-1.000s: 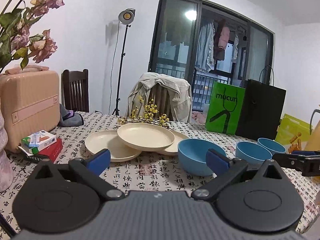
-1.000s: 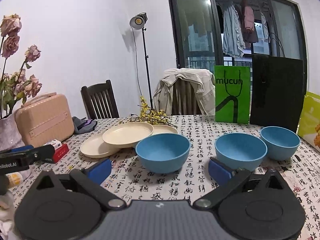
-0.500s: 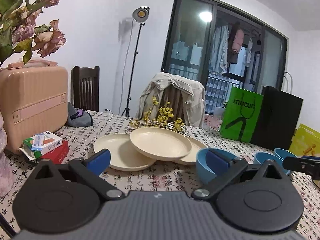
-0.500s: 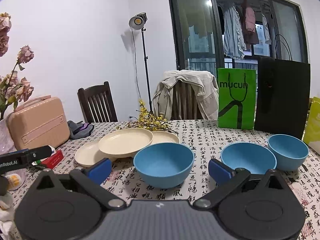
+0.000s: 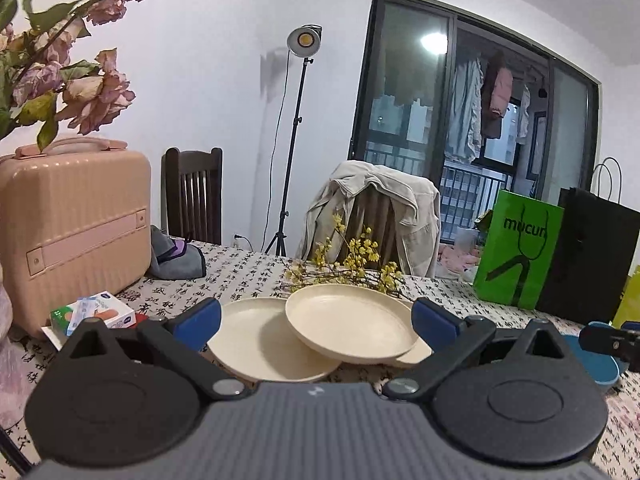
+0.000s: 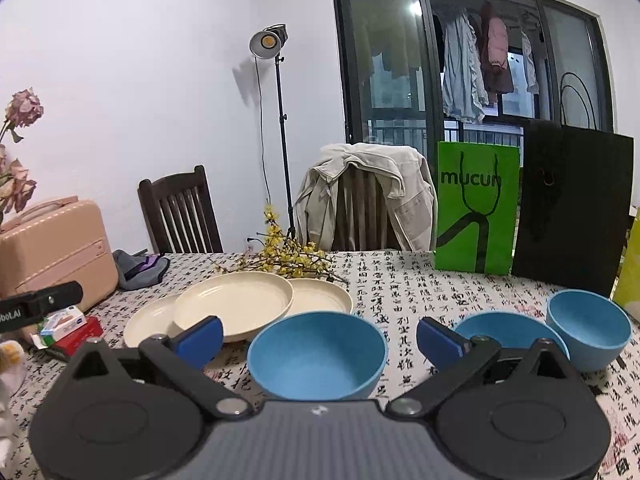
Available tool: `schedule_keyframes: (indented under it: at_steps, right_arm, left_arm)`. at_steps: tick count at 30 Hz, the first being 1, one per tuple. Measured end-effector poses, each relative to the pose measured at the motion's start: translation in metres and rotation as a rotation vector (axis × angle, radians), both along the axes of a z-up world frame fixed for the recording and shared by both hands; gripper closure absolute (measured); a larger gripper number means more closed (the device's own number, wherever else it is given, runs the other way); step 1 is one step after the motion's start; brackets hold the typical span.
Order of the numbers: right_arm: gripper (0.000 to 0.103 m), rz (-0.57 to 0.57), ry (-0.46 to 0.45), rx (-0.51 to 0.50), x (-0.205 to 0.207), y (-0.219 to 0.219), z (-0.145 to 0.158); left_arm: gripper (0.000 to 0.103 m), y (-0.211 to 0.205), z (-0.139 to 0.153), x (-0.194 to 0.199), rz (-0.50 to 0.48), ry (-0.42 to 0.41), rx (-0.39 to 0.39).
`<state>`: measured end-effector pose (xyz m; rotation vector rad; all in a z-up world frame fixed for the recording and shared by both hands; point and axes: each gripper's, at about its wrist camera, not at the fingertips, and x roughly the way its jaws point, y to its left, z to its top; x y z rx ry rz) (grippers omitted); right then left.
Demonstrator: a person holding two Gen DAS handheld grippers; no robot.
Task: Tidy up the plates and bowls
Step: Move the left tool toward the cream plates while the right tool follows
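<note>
A table (image 6: 420,288) covered by a cloth printed with black characters is seen in both views. At its left end a pink suitcase (image 5: 72,216) is stood, and at the far edge a green bag (image 6: 476,208) and a black bag (image 6: 572,204) are propped upright. Three cream plates (image 6: 234,304) are laid overlapping near the middle, the top one resting tilted across the other two. To their right three blue bowls (image 6: 318,354) are set apart in a loose row. The left tongs (image 5: 316,320) are held wide apart and empty, with the plates framed between the pads. The right tongs (image 6: 318,338) are likewise spread wide and empty, just before the nearest bowl. A sprig of yellow flowers (image 6: 288,258) is laid behind the plates.
</note>
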<state>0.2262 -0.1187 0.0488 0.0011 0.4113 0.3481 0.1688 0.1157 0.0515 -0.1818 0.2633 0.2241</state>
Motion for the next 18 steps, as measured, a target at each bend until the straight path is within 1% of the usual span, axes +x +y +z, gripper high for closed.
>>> schedule_keyframes:
  at_steps: [5, 11, 18]
  right_arm:
    - [0.000, -0.004, -0.003, -0.012, 0.014, 0.006, 0.000]
    - [0.000, -0.005, -0.016, -0.024, 0.029, 0.014, 0.003]
    - [0.000, 0.001, -0.049, -0.047, 0.047, 0.027, 0.005]
  left_arm:
    - [0.000, 0.002, 0.003, 0.015, 0.011, -0.003, 0.005]
    - [0.000, 0.003, 0.004, 0.035, 0.029, 0.014, 0.009]
    - [0.000, 0.010, 0.006, 0.058, 0.050, 0.025, -0.028]
